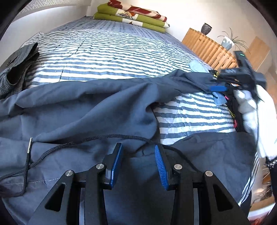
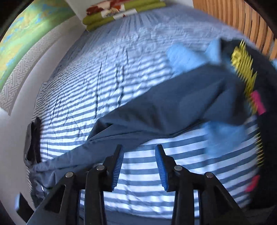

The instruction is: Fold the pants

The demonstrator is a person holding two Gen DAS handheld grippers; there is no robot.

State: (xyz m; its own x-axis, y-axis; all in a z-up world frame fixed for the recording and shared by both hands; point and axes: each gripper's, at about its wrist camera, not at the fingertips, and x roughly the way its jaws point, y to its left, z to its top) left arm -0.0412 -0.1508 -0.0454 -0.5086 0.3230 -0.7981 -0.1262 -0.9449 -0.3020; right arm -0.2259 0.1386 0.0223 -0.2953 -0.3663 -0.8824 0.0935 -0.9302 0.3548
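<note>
Dark blue pants (image 1: 86,107) lie rumpled across the striped bed cover (image 1: 103,52). My left gripper (image 1: 139,152) hovers over the waist end with its jaws partly apart. The black drawstring (image 1: 69,143) runs under its tips, and the pads do not visibly press on the cloth. One pant leg (image 2: 173,103) stretches away to the right. My right gripper (image 2: 139,154) stands open over bare striped cover (image 2: 173,164), just beside the leg's edge, with nothing between its fingers. In the left wrist view the right gripper (image 1: 216,87) shows blurred at the leg's far end, held by a white-gloved hand (image 1: 247,103).
Folded green and red blankets (image 1: 131,15) sit at the bed's head. A dark grey garment (image 1: 19,64) lies at the left edge. A black garment with yellow and pink trim (image 2: 242,69) and a light blue cloth (image 2: 187,57) lie at the right. A slatted wooden cabinet (image 1: 207,48) stands beyond.
</note>
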